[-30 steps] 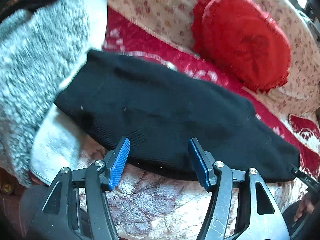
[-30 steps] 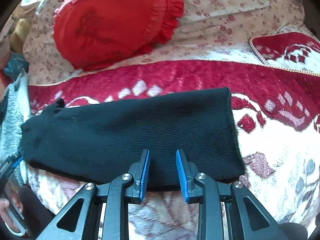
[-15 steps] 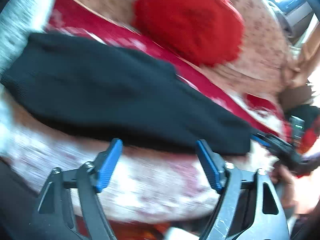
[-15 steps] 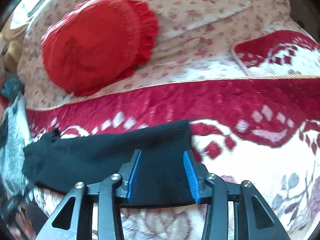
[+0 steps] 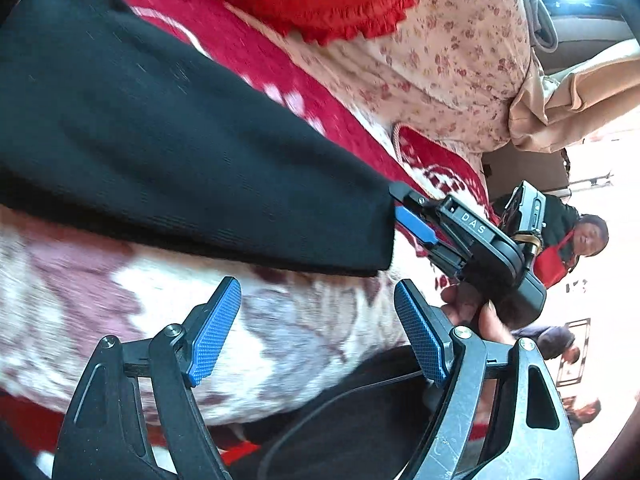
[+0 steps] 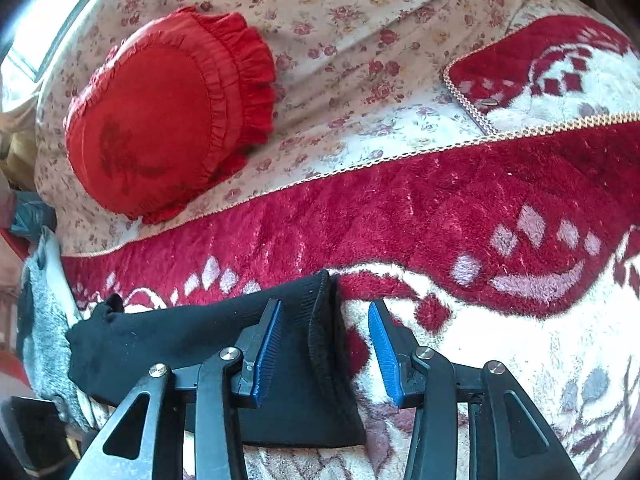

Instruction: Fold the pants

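Note:
The black pants (image 5: 192, 152) lie folded lengthwise across a red and white blanket (image 5: 280, 332). My left gripper (image 5: 318, 332) hovers open over the bare blanket just in front of the pants' end, with nothing between its pads. In the left wrist view my right gripper (image 5: 404, 205) sits at that same end. In the right wrist view the pants (image 6: 180, 344) run off to the left. Their ribbed hem (image 6: 320, 320) stands between the spread fingers of my right gripper (image 6: 325, 352). Its pads do not press on the cloth.
A red ruffled heart cushion (image 6: 168, 116) rests on a floral sheet (image 6: 360, 40) behind the blanket. A grey fleecy cloth (image 6: 40, 340) lies past the pants' far end. Beige fabric (image 5: 560, 100) and people (image 5: 588, 236) are off to the right.
The left gripper swung right along the pants to their end and its jaws widened. The right gripper slid right to the hem and its jaws spread apart.

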A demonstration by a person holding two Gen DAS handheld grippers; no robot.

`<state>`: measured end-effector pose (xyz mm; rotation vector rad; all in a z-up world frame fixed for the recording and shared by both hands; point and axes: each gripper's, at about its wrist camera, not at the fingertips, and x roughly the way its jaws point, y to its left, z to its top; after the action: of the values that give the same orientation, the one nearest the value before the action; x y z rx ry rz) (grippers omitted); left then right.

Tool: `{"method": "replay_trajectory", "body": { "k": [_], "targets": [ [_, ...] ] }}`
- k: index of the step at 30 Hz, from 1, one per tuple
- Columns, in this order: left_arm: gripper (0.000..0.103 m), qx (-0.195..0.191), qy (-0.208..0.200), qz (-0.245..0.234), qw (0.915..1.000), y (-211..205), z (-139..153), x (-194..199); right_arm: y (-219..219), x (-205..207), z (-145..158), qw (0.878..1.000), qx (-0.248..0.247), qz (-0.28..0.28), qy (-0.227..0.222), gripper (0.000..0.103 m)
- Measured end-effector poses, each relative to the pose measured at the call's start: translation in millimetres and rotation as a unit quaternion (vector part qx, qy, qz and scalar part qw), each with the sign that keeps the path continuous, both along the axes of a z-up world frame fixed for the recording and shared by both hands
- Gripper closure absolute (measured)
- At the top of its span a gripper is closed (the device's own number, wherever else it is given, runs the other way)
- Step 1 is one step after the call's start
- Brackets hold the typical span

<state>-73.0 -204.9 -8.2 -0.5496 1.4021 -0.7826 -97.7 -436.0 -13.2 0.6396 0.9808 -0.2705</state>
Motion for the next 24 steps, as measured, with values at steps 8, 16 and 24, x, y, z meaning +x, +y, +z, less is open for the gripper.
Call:
{"method": "replay_trajectory", "body": {
  "k": [8, 16, 24],
  "targets": [
    [0.024, -0.014, 0.035, -0.01, 0.9993, -39, -15, -2, -7, -6, -8, 0.999, 0.037, 0.0, -0.025, 0.06],
    [0.023, -0.034, 0.067, 0.003, 0.9971, -44, -37, 7, -14, -4, -22, 0.998, 0.059, -0.012, -0.034, 0.059],
    [0.035, -0.048, 0.074, 0.03, 0.9956, -42, -42, 15, -9, 9, -32, 0.997, 0.07, 0.005, -0.033, 0.058]
  ]
}}
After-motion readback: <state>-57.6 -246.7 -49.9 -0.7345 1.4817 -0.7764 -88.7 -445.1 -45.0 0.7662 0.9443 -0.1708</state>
